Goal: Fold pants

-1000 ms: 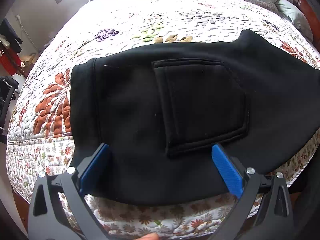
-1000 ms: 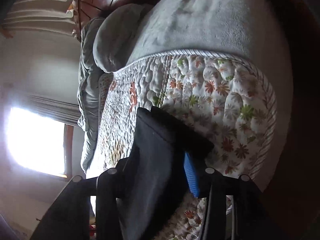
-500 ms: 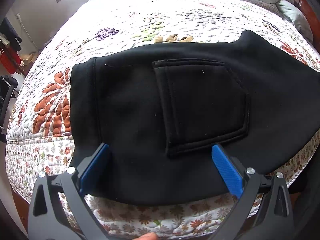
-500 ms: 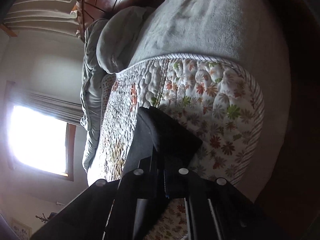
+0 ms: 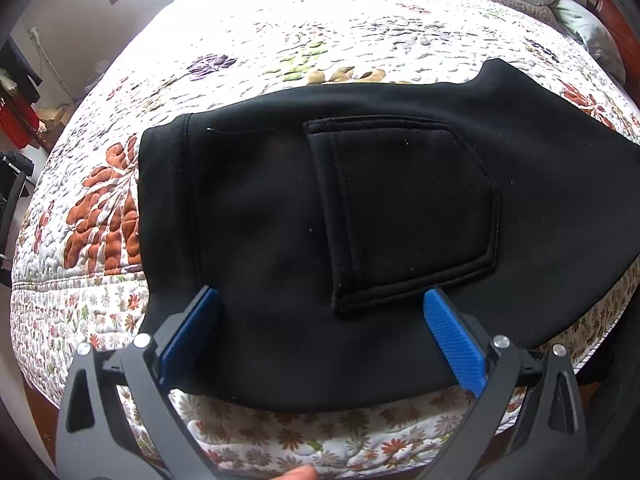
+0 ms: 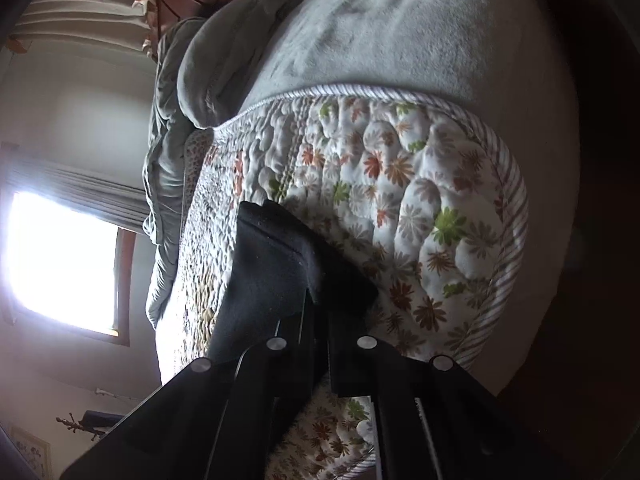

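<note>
Bed (image 5: 360, 32): covered by a white quilt (image 5: 248, 40) with floral print, stripe-trimmed at the edge. Black pants (image 5: 280, 208) lie flat on the quilt near the front edge, back pocket (image 5: 408, 208) facing up, waistband toward the left, lower hem overhanging the bed edge slightly. A grey blanket (image 6: 380, 32) lies bunched along the far side of the bed, against the quilt's border.

Black pants (image 5: 260, 216) on white floral quilt (image 5: 280, 40); blue-padded left tongs (image 5: 320, 312).
</note>
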Tool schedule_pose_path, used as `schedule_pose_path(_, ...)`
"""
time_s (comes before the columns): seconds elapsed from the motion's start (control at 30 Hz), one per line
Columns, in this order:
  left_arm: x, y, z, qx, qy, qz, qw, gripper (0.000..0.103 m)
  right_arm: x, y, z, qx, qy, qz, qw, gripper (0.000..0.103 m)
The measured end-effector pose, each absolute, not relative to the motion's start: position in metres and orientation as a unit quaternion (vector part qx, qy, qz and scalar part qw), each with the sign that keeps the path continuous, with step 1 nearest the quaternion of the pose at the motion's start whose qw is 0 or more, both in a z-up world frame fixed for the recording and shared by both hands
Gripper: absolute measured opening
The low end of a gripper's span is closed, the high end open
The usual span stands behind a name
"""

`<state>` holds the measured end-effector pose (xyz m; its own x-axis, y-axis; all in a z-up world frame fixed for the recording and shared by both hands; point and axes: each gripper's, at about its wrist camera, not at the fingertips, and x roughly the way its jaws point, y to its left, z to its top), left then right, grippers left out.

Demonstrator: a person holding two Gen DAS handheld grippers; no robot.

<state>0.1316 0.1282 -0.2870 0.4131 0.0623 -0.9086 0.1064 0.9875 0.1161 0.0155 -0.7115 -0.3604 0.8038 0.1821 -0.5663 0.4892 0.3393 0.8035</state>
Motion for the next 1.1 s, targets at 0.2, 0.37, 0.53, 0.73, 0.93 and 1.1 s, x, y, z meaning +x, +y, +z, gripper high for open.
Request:
schedule_pose_path(0.2,0.127,0.118,-0.278,0.074,0.541,-0.017,0.837,0.1,0.018,-0.714,-0.353,0.564,0.305,-0.095,0.761,0.008)
schedule_pose_path(0.37,0.118,0.1,-0.263,0.065,0.528,-0.038,0.846,0.1,0.004,-0.722,-0.344,0.569,0.295,-0.103,0.76,0.018)
schedule_pose_path(0.53,0.114,0.068,-0.242,0.033,0.508,-0.075,0.857,0.1,-0.016,-0.726,-0.331,0.569,0.279,-0.118,0.765,0.02)
schedule_pose_path(0.73,0.122,0.011,-0.231,0.044,0.49,-0.141,0.859,0.1,-0.006,-0.708,-0.317,0.552,0.275,-0.074,0.784,0.02)
schedule_pose_path(0.93,0.132,-0.034,-0.242,0.042,0.5,-0.178,0.846,0.1,0.018,-0.706,-0.348,0.564,0.295,-0.066,0.768,0.018)
schedule_pose_path(1.1,0.133,-0.053,-0.261,0.044,0.518,-0.186,0.834,0.1,-0.004,-0.73,-0.35,0.585,0.252,-0.092,0.766,0.01)
